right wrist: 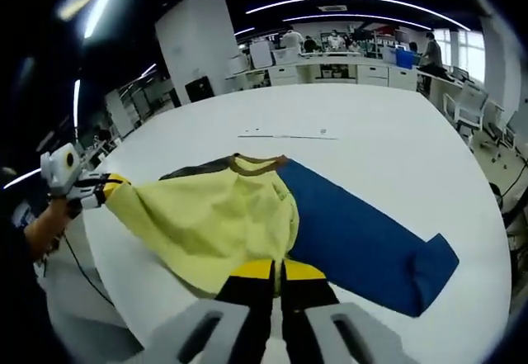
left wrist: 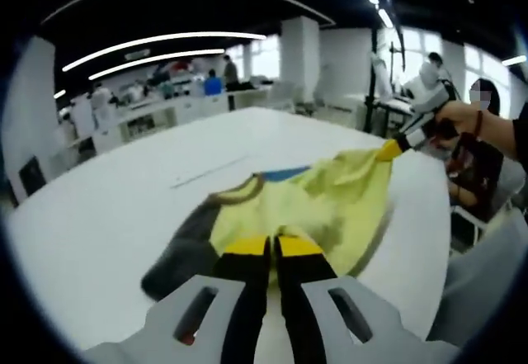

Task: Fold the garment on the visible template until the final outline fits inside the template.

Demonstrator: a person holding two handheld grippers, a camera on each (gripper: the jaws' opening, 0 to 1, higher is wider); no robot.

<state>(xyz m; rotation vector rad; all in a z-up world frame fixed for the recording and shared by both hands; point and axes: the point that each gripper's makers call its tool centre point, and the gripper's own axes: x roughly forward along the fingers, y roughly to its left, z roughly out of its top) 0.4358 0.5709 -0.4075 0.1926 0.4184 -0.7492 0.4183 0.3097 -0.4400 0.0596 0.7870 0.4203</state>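
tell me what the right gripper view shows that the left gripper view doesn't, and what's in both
Right gripper view alone: the garment's blue sleeve spread flat across the white table, and the right gripper shut on the yellow fabric's near edge.

Left gripper view alone: the dark grey sleeve lying flat on the table, and the left gripper shut on the yellow fabric.

Both: the yellow body of the garment lifted between the two grippers, its brown collar, and a thin line marked on the table.

Left claw (left wrist: pixel 273 247) jaws closed; right claw (right wrist: pixel 276 271) jaws closed; both held low, pointing forward.
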